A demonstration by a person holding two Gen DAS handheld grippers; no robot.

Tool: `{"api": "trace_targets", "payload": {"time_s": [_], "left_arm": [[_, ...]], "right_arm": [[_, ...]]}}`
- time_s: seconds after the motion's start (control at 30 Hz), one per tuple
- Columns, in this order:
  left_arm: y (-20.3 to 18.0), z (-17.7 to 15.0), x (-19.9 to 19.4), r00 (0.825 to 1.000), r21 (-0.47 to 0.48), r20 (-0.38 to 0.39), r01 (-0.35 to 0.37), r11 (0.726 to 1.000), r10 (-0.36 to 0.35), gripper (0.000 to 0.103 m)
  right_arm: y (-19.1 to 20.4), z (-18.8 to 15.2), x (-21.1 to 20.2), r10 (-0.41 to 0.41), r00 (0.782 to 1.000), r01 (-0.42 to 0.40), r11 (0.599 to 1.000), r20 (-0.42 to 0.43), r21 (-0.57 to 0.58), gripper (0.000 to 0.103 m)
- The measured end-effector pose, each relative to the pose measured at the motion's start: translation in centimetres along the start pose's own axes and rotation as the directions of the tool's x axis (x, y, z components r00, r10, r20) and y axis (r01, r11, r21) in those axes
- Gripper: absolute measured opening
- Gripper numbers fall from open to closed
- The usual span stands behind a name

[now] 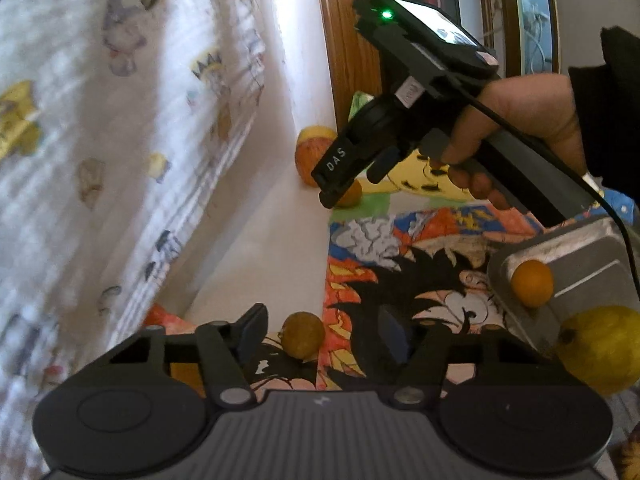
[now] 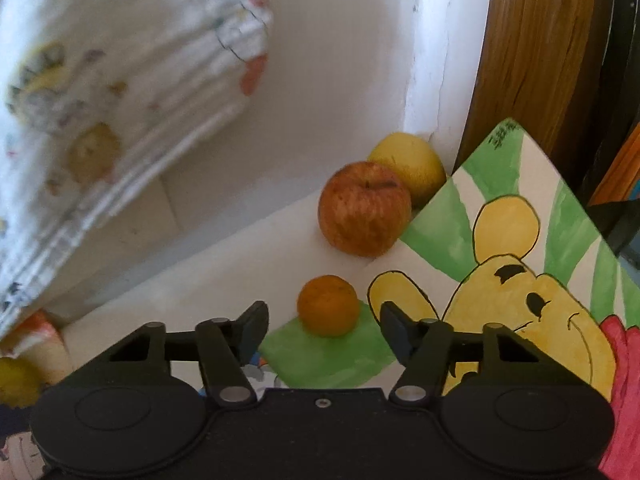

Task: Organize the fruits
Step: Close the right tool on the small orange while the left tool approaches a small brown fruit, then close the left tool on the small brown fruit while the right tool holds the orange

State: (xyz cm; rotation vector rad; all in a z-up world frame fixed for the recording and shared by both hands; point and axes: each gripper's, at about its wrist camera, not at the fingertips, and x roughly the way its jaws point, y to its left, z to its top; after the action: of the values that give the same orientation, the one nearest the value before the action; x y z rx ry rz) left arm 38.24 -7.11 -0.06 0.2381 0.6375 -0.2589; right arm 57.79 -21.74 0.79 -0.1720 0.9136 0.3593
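Round dimpled orange (image 2: 328,306), parted right gripper (image 2: 322,322)

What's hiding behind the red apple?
A yellow fruit sits right behind the red apple, against the wall corner. Its lower part is covered by the apple, so that stays unseen.

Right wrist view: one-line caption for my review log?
Open right gripper lined up on a small orange, red apple and yellow fruit behind it.
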Motion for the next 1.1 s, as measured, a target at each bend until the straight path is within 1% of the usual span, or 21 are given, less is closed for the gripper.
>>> {"api": "trace_targets", "payload": {"time_s": [0.1,0.2,0.27,0.4,0.53,0.6,0.73,0.83,0.87,0.9,1.1], "left_arm": [[0.0,-0.2,0.7,1.000,0.002,-0.031,0.002,1.000,-0.002,0.058],[0.0,-0.3,1.0,1.000,0.018,-0.022,-0.011,1.000,0.011,0.055],[0.0,-0.5,0.9,1.000,0.017,-0.008,-0.017,1.000,0.017,0.053],[-0.1,-0.9,0.8,0.999,0.036,0.017,-0.050,0.998,0.049,0.042],[-0.2,-1.2,0.6,0.998,0.051,0.030,-0.058,0.997,0.056,0.040],[-0.2,-1.1,0.6,0.998,0.050,0.029,-0.059,0.997,0.057,0.038],[-0.4,-1.0,0.9,0.997,0.066,0.013,-0.071,0.995,0.070,0.038],[-0.9,-0.8,1.2,0.997,0.085,-0.005,-0.073,0.994,0.074,0.037],[-1.0,-0.8,1.3,0.997,0.087,-0.010,-0.072,0.994,0.073,0.033],[-1.1,-0.7,1.3,0.997,0.092,-0.016,-0.068,0.993,0.070,0.027],[-0.8,-0.6,1.3,0.998,0.065,-0.030,-0.055,0.996,0.057,0.027]], "right_arm": [[0.0,0.1,1.0,0.002,1.000,-0.002,1.000,-0.013,0.000,0.057],[0.1,0.2,1.6,0.000,1.000,0.000,1.000,-0.019,-0.001,0.052],[0.2,0.2,1.8,0.001,1.000,-0.001,1.000,-0.014,-0.004,0.051],[0.1,0.2,1.8,-0.010,1.000,0.010,1.000,-0.003,-0.004,0.039],[0.5,-0.1,1.7,-0.009,1.000,0.009,1.000,0.001,-0.022,0.039],[0.9,-0.6,1.0,0.002,1.000,-0.002,1.000,-0.003,-0.029,0.038],[1.6,-0.7,0.1,0.022,1.000,-0.023,0.997,-0.013,-0.070,0.038],[1.9,-0.8,-0.4,0.025,1.000,-0.025,0.997,-0.011,-0.073,0.038],[1.9,-0.8,-0.6,0.028,1.000,-0.029,0.997,-0.011,-0.070,0.038],[1.8,-0.8,-0.7,0.030,0.999,-0.031,0.997,-0.014,-0.067,0.038],[1.8,-0.9,-1.5,0.037,0.999,-0.038,0.997,-0.020,-0.064,0.038]]}}
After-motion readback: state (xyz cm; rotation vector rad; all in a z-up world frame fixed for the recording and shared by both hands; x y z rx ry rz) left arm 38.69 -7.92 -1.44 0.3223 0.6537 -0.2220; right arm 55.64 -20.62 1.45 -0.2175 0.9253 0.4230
